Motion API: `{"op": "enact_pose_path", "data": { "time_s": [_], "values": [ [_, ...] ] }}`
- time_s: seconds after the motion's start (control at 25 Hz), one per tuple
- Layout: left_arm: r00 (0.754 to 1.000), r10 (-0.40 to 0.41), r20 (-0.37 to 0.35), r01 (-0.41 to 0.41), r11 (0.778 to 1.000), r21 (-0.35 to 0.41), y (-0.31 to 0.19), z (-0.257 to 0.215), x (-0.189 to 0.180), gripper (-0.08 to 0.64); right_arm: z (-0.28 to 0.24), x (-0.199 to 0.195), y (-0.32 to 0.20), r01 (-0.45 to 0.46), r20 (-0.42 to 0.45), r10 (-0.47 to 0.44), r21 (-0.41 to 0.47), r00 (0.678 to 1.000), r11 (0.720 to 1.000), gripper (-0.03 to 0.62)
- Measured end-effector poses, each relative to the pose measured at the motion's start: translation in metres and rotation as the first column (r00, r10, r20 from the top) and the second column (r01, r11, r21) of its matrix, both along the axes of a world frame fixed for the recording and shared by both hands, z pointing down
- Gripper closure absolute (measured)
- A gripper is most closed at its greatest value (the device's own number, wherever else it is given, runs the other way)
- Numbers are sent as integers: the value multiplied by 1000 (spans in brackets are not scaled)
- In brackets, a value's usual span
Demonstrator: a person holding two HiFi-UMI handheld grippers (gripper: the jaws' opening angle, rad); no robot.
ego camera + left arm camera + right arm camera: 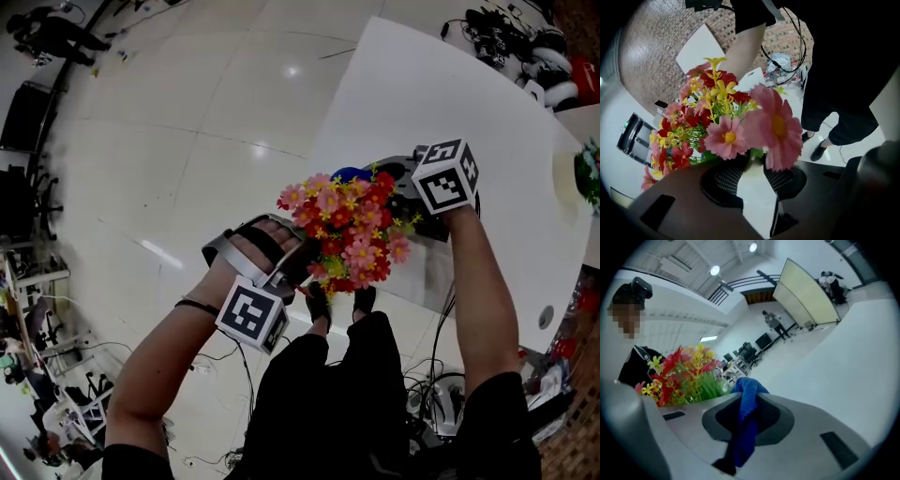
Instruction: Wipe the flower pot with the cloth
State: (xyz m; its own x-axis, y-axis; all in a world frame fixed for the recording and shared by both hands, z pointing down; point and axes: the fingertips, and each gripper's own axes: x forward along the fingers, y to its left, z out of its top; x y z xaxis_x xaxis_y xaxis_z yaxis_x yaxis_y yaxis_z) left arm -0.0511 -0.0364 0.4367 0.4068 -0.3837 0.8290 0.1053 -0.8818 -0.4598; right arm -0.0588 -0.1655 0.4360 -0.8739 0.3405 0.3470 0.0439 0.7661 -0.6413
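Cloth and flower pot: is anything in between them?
Yes: the flowers spread between the cloth in the right gripper and the flower pot clamped in the left gripper.

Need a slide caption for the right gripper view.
Right gripper, jaws shut on a blue cloth, beside red and yellow flowers.

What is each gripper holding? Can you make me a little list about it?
left gripper: fingers closed on a pale thing under the flowers, likely the flower pot
right gripper: fingers closed on the blue cloth
flowers: pink, red and yellow, between the two grippers
table: white, under the right gripper
wiping: cannot tell if the cloth touches the pot
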Motion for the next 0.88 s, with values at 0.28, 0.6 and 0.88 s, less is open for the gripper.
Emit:
{"op": "enact_pose_path", "data": {
  "time_s": [0.28,0.6,0.88],
  "values": [
    [1000,-11,22,11,1000,-11,-3,4,-1,417,-1,20,12,34,-49,-31,64,998,997,554],
    [1000,-18,10,18,1000,7,-7,2,-2,417,-6,76,38,-104,-24,104,14,994,994,554],
    [999,-34,9,34,999,9,-5,2,-1,417,-7,96,73,-189,-1,189,-4,982,982,554]
  ]
}}
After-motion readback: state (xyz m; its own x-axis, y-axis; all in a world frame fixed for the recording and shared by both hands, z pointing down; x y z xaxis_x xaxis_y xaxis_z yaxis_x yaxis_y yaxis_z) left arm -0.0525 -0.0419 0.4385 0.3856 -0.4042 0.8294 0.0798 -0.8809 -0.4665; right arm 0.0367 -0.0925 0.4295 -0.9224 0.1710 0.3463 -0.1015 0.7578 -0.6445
